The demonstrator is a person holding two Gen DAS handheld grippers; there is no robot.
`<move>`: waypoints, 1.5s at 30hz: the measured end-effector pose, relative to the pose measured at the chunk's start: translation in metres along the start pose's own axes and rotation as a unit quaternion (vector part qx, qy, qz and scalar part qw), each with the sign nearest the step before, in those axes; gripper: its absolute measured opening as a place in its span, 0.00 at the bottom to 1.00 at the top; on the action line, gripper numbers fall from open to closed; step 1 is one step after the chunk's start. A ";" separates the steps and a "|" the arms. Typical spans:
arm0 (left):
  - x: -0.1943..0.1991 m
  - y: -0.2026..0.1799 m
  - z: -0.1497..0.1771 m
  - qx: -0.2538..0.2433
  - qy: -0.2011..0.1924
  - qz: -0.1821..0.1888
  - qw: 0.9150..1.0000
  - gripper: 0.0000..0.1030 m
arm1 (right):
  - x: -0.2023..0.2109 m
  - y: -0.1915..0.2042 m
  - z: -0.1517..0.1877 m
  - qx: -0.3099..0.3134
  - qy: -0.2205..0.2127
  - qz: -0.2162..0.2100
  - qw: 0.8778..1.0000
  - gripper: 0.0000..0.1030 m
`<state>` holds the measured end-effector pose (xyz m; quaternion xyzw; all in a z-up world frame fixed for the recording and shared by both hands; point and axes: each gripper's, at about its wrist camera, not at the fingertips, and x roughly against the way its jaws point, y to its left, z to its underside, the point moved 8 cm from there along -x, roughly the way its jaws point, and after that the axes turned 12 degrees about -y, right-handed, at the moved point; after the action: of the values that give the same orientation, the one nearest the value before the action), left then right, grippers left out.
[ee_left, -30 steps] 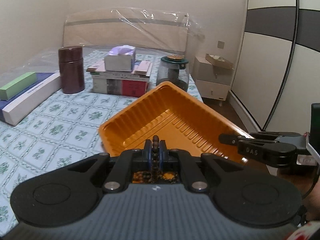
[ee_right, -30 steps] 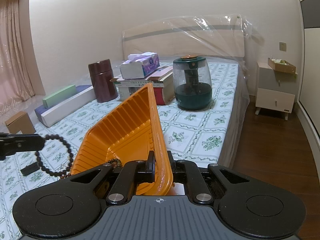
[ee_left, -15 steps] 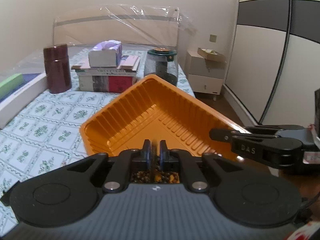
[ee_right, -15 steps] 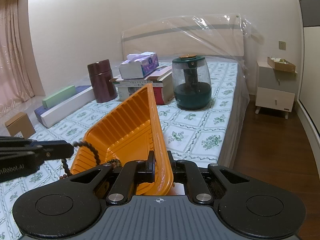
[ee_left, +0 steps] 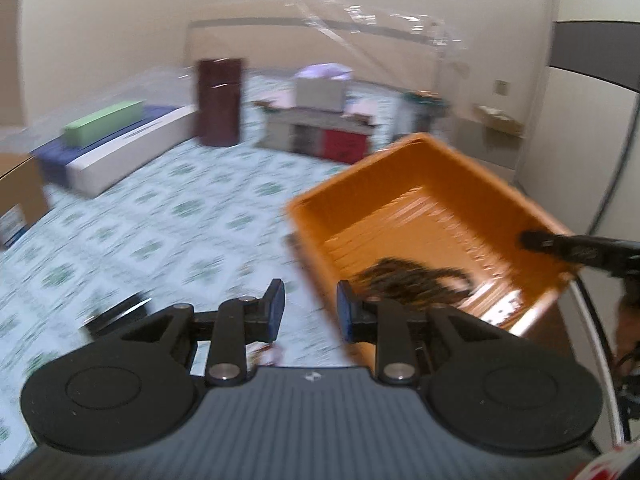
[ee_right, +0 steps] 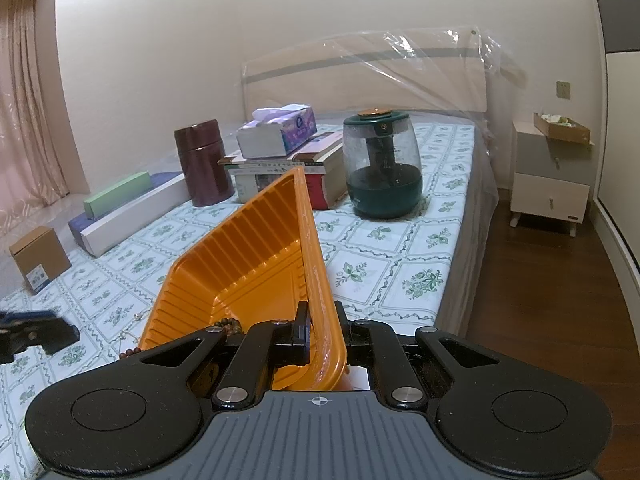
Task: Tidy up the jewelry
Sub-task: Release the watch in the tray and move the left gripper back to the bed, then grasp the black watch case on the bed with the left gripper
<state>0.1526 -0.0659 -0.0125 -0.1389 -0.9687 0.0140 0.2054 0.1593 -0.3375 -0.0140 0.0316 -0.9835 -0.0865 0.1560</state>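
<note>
Dark brown beaded bracelet [ee_left: 412, 278] lay in the ribbed orange plastic tray [ee_left: 436, 216], at its near end. Left gripper [ee_left: 310, 304] jaws were spread, holding nothing, beside the tray's near corner. Right gripper [ee_right: 322, 330] jaws were clamped on the tray rim, tray tilted above the floral-print bed [ee_right: 372, 264]. Left view blurred.

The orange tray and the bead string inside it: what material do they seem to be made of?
The orange tray looks like thin moulded plastic: glossy, with ribbed walls and a thin rim, which the right gripper clamps. The bead string seems to be dark brown wood or seed beads; the left-wrist view is blurred, so this is uncertain.
</note>
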 end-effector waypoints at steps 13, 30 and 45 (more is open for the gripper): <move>0.023 0.113 0.035 0.014 0.026 -0.131 0.991 0.24 | 0.001 -0.001 0.001 0.002 0.003 0.000 1.000 0.09; -0.041 0.172 0.051 -0.021 0.048 -0.125 0.991 0.43 | 0.000 0.001 0.002 0.017 0.008 0.003 1.000 0.09; -0.045 0.142 0.057 -0.034 0.048 -0.082 0.995 0.36 | 0.001 0.001 0.001 0.019 0.008 0.006 1.000 0.09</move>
<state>0.2066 0.0599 -0.0943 -0.0666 -0.9657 -0.0421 0.2473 0.1579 -0.3367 -0.0148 0.0299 -0.9838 -0.0664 0.1639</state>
